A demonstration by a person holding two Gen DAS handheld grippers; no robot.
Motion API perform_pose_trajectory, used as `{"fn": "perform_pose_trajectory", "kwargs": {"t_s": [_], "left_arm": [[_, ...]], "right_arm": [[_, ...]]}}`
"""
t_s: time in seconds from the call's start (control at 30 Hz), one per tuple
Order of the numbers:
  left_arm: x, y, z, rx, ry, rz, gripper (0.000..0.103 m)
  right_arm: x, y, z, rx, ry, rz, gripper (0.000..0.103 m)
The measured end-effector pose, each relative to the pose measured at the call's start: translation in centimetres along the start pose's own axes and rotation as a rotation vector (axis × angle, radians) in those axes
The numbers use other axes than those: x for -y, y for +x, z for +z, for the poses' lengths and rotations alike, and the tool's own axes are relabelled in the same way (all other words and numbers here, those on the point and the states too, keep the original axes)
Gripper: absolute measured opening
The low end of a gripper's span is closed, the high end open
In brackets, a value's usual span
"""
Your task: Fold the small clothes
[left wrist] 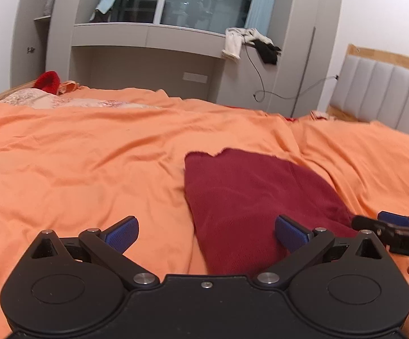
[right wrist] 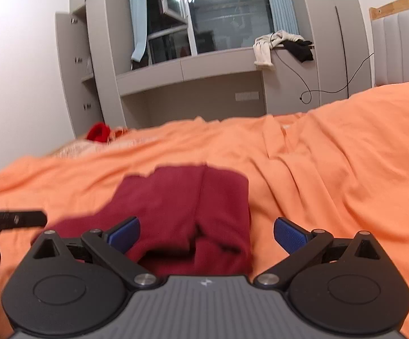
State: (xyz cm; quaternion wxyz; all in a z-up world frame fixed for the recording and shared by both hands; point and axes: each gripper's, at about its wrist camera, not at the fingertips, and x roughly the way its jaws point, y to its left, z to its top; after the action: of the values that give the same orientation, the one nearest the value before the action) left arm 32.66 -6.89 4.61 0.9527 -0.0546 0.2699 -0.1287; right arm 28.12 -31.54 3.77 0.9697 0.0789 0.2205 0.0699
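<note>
A dark red knit garment (left wrist: 249, 197) lies folded into a narrow strip on the orange bedsheet (left wrist: 91, 169). My left gripper (left wrist: 206, 233) is open and empty, just above the garment's near left edge. My right gripper (right wrist: 206, 234) is open and empty, over the garment's near end (right wrist: 193, 214), where the cloth is bunched with dark folds. The right gripper's fingers show at the right edge of the left wrist view (left wrist: 393, 220). The left gripper's finger shows at the left edge of the right wrist view (right wrist: 12, 220).
A bright red item (left wrist: 47, 82) and a floral cover (left wrist: 63, 101) lie at the bed's far left. Grey cabinets and a window ledge (left wrist: 147, 32) with draped clothes (left wrist: 249, 42) stand behind. A padded headboard (left wrist: 388, 96) is at right. A cable (left wrist: 261, 84) hangs down.
</note>
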Motion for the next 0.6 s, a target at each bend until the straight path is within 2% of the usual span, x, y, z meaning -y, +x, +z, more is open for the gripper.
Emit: {"fn": "perform_pose_trajectory", "kwargs": {"t_s": [0.3, 0.4, 0.6], "left_arm": [[0.7, -0.1, -1.7, -0.005, 0.038, 0.001, 0.103], [0.7, -0.2, -2.1, -0.007, 0.048, 0.009, 0.103], [0.1, -0.1, -2.5, -0.009, 0.022, -0.018, 0.103]], "right_arm": [[-0.4, -1.3, -3.0, -0.056, -0.077, -0.044, 0.103], [0.1, -1.2, -2.9, -0.064, -0.039, -0.028, 0.103], [2.1, -2.1, -1.9, 0.01, 0.097, 0.062, 0.103]]}}
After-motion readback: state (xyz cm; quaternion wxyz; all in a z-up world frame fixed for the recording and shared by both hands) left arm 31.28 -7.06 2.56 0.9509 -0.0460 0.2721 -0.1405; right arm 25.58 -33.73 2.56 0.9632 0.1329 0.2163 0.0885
